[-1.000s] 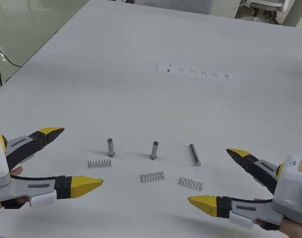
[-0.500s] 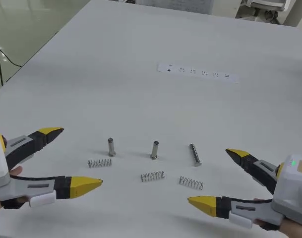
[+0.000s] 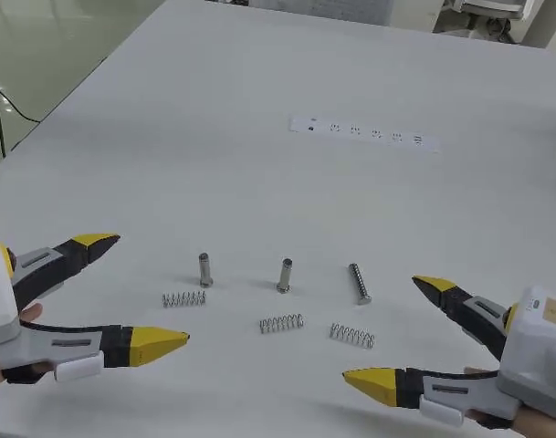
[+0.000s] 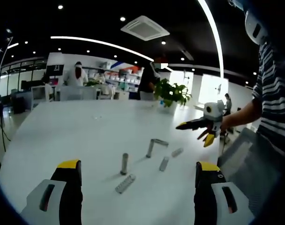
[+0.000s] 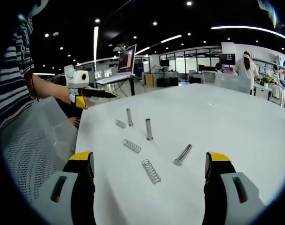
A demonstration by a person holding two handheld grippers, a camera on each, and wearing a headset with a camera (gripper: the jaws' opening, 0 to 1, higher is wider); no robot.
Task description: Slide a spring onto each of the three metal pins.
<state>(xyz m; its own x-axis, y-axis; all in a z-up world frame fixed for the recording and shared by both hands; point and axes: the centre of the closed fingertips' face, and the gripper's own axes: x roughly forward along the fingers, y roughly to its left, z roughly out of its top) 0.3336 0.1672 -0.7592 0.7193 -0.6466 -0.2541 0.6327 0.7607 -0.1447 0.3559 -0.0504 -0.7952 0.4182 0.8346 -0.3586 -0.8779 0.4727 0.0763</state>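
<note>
- The left tongs (image 3: 148, 288) hover low at the near left of the white tabletop (image 3: 259, 182), jaws spread wide and holding nothing.
- The right tongs (image 3: 384, 328) hover at the near right, jaws likewise wide apart and empty; one yellow tip is near the right spring (image 3: 351, 336) without touching it.
- Three metal pins sit in a row between the two tongs: the left pin (image 3: 204, 270) and the middle pin (image 3: 285, 275) stand upright on their heads, while the right pin (image 3: 358, 283) lies flat on its side.
- Three springs lie flat just in front of the pins, none of them on a pin: the left spring (image 3: 183, 298) is just beside the left pin's base, the middle spring (image 3: 281, 323) is a little nearer the person, and the right spring lies slightly aslant below the fallen pin.
- A white power strip (image 3: 362, 134) lies farther back on the tabletop, well apart from the pins.
- In the right gripper view, the lying pin and the closest spring are between the jaws.
</note>
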